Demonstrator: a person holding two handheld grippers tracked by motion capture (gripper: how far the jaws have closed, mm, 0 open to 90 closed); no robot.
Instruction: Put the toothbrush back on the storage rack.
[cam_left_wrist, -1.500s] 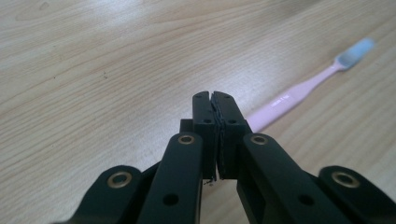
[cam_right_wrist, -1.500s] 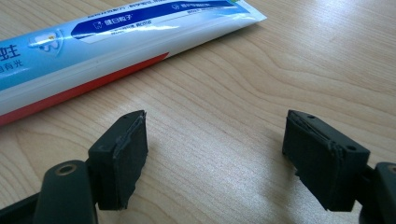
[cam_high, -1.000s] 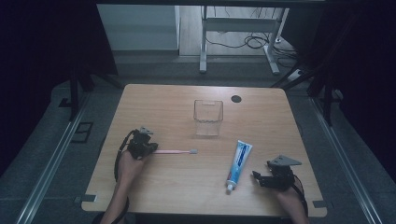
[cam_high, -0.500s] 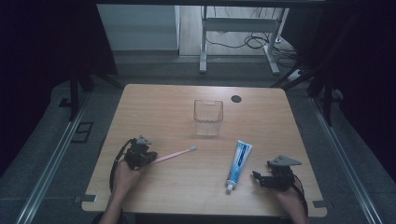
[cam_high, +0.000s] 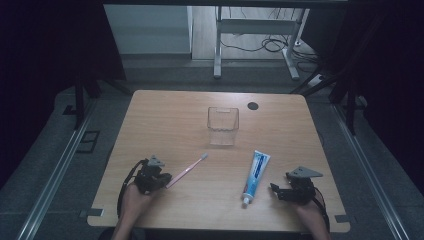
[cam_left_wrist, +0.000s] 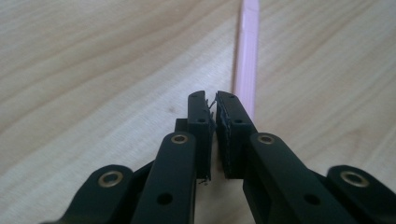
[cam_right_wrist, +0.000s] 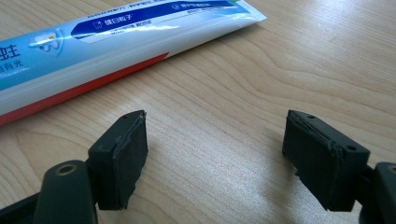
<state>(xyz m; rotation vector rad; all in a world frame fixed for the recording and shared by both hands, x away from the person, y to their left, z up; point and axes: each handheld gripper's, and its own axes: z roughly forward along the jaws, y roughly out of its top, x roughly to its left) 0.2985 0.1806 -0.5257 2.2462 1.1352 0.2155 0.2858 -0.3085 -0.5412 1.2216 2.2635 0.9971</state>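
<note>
Okay, starting at the left of the bench (cam_high: 165, 115): left claw (cam_left_wrist: 214, 98) squeezed nearly together, just a slit, nothing visible in it. Pink toothbrush (cam_left_wrist: 246, 56) right alongside, handle end tucked by the right-hand jaw in the left gripper view, touching or close to it. Can't tell whether actually pinched.

Seen from the high view, long axis running away from that claw, up and to the right. Bristle head aimed toward the clear cup (cam_high: 223, 126) mid-bench, but well short of it. Probably the bit to sort out before any lift: handle off to one side of the slit, not in it, so likely needs opening up and a small sideways shift to straddle it.

Further right, toothpaste tube (cam_high: 255, 175) lying flat, cap toward the person, tail toward the cup. Right claw (cam_high: 276, 190) spread wide apart, holding nothing, parked just right of the cap end. Clearly nearer the tube than the left hand.
</note>
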